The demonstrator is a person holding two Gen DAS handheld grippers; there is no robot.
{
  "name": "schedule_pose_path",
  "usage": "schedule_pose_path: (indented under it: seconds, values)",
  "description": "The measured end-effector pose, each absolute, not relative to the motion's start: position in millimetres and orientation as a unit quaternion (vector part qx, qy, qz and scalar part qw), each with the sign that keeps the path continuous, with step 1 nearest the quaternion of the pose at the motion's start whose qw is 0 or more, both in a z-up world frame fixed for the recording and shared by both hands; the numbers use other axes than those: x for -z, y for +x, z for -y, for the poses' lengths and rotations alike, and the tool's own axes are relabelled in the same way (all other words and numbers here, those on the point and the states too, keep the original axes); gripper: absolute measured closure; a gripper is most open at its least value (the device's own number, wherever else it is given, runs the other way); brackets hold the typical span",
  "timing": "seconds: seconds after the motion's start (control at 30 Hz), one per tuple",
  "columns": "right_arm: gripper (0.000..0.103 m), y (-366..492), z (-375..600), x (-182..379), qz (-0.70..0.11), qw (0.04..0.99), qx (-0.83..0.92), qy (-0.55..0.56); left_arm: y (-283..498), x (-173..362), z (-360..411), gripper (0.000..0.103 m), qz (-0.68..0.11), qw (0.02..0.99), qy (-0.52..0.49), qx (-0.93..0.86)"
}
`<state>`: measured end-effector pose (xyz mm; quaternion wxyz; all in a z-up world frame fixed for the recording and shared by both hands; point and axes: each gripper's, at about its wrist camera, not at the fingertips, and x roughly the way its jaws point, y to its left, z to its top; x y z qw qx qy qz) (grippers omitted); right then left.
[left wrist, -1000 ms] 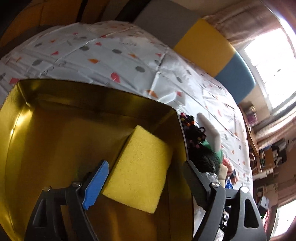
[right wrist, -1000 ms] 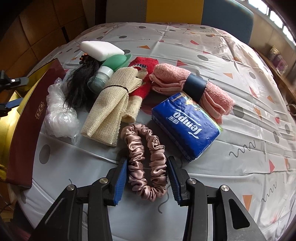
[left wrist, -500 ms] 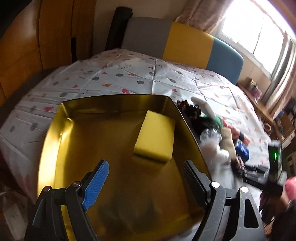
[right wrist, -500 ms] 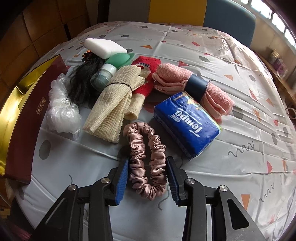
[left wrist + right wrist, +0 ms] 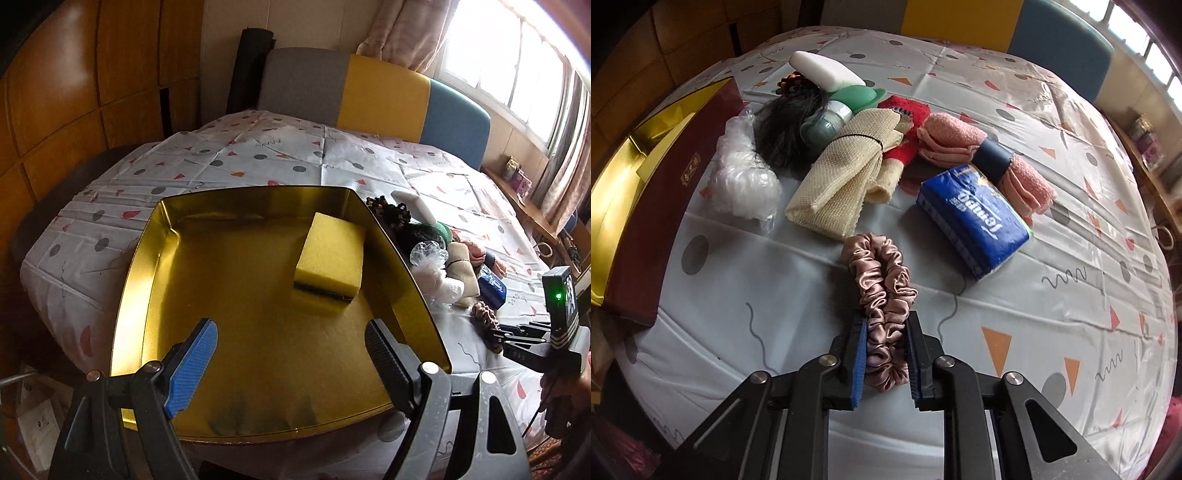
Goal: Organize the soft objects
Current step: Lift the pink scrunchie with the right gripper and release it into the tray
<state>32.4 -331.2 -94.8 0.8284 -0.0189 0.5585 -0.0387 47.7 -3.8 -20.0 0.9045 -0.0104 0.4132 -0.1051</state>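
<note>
right gripper [image 5: 885, 360] clamped on pink scrunchie [image 5: 882, 291], near end hidden | left gripper [image 5: 291, 365] wide, empty | yellow sponge [image 5: 330, 254] in gold box [image 5: 140, 258], near rim cut off

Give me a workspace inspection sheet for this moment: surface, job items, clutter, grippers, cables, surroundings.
Surface: patterned tablecloth, creased.
Job's things: yellow sponge lies in the gold tin; pink scrunchie, blue tissue pack, pink towel roll, beige mesh cloth, clear plastic bag and black hair piece lie outside it.
Clutter: green bottle, white block.
Grippers: left hand-held gripper open over the tin, empty; right hand-held gripper shut on the scrunchie.
Cables: nothing seen.
Surroundings: colour-block headboard, window, wood panelling.
</note>
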Motion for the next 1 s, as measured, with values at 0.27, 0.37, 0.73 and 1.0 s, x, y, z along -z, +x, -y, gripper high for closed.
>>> schedule_pose_path:
  seconds: [0.27, 0.37, 0.73, 1.0]
  values:
    - [0.084, 18.0, 316.5, 70.3, -0.532, 0.846, 0.028, -0.008, 45.6, 21.0, -0.5, 0.019, -0.414, 0.904, -0.012, 0.101]
    - [0.085, 15.8, 308.9, 54.3, -0.512, 0.859, 0.024, -0.007, 47.1, 22.7, -6.0, 0.019, -0.419, 0.902, -0.024, 0.097]
    - [0.085, 31.0, 223.0, -9.9, -0.433, 0.896, -0.095, 0.023, 48.8, 16.9, -31.4, 0.019, -0.408, 0.909, -0.054, 0.070]
    - [0.082, 58.7, 147.6, 17.2, -0.464, 0.874, -0.148, 0.000, 50.5, 18.8, -44.1, 0.019, -0.410, 0.908, -0.063, 0.055]
